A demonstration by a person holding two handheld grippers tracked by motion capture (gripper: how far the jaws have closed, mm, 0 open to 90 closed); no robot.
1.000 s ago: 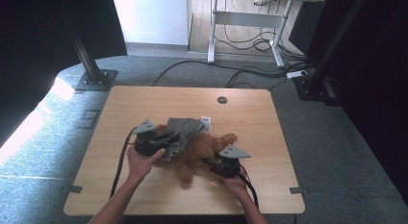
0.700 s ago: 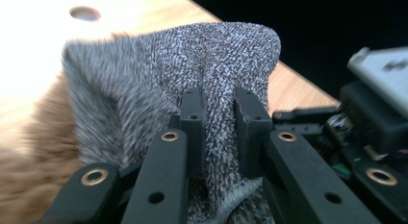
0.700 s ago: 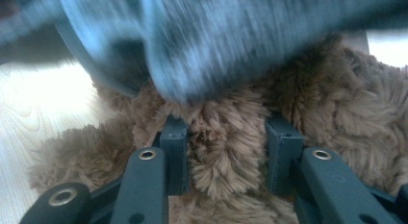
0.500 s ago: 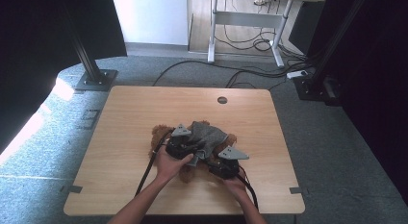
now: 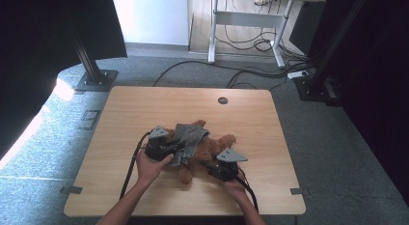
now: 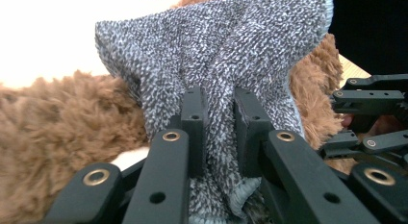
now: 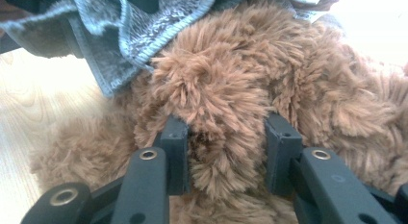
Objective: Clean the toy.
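Observation:
A brown teddy bear [image 5: 212, 147] lies on the wooden table [image 5: 144, 109] with a grey knitted garment [image 5: 189, 137] draped over it. My left gripper [image 5: 179, 147] is shut on a fold of the grey garment [image 6: 226, 65], which bunches between its jaws. The bear's fur [image 6: 53, 118] spreads to that gripper's left. My right gripper [image 5: 207, 163] is shut on a tuft of the bear's brown fur [image 7: 226, 99], its jaws pressed in on both sides. The garment's hem [image 7: 130, 31] hangs above it. The right gripper [image 6: 370, 118] also appears beyond the bear in the left gripper view.
A round cable hole [image 5: 223, 100] sits near the table's far edge. Black cables [image 5: 131, 162] trail from both grippers toward the front edge. A white desk frame [image 5: 246, 27] and floor cables stand beyond the table. A black post base [image 5: 94, 80] is at far left.
My left gripper carried the grey garment rightward over the bear, then settled slightly back left. The right gripper stayed on the bear.

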